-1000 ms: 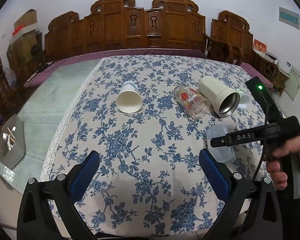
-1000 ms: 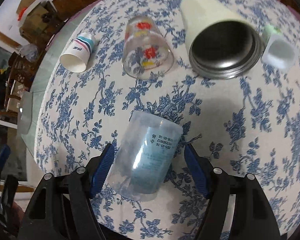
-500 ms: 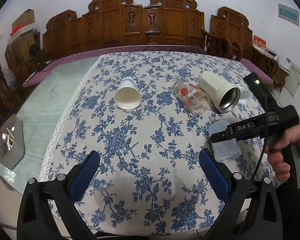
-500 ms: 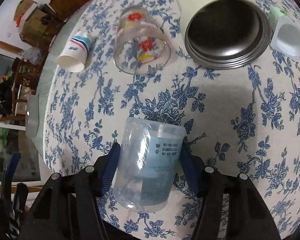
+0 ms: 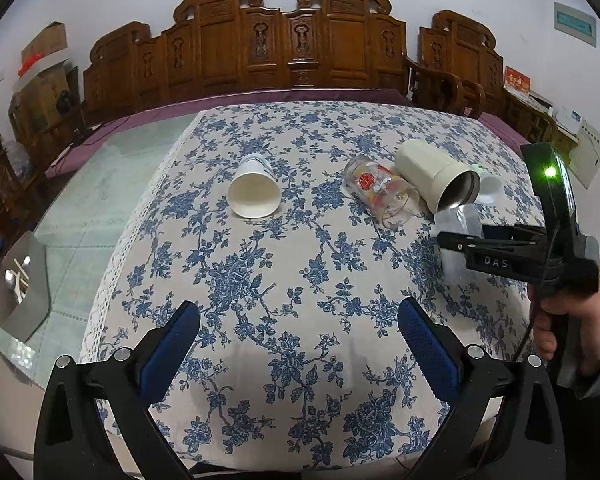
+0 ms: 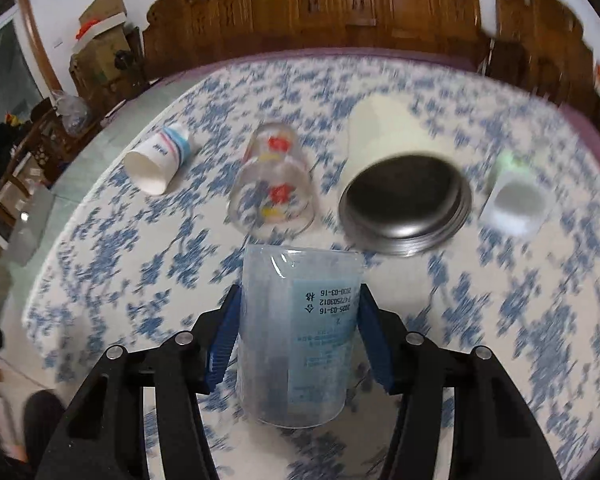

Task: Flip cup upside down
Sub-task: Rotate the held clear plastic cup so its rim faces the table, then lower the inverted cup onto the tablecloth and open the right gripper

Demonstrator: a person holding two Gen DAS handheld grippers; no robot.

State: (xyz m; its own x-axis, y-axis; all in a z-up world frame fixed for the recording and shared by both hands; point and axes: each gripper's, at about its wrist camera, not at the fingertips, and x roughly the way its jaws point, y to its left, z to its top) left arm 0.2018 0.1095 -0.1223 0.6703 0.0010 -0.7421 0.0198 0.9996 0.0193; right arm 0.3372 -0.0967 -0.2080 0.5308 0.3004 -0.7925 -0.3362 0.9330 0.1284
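- Nearest the onlooker, the left gripper hangs low over the front of the floral tablecloth, its blue pads spread wide with nothing between them.
- Just beyond, on the person's right, the right gripper is clamped on the translucent plastic cup; both blue pads press flat against its opposite walls about midway along the body.
- Cup position: between the right gripper's fingers, its printed label facing up toward the wrist camera and one end pointing away over the cloth. From the left wrist view the cup appears tilted and near the cloth. Whether it touches the cloth cannot be told, nor which end is the mouth.
- Step in hand, as judged: turning the gripped cup so that its mouth faces down. Recommended practice: hold the squeeze even, since the thin wall may buckle or slip; rotate at the wrist clear of the cloth; lower the rim squarely before letting go.
- Hazard noted: a printed glass tumbler and a cream metal-lined flask lie on their sides just beyond the cup; the swing should stay short of them.
- Further off: a paper cup on its side to the left and a small white container to the right.
- Farthest: carved wooden chairs against the wall.
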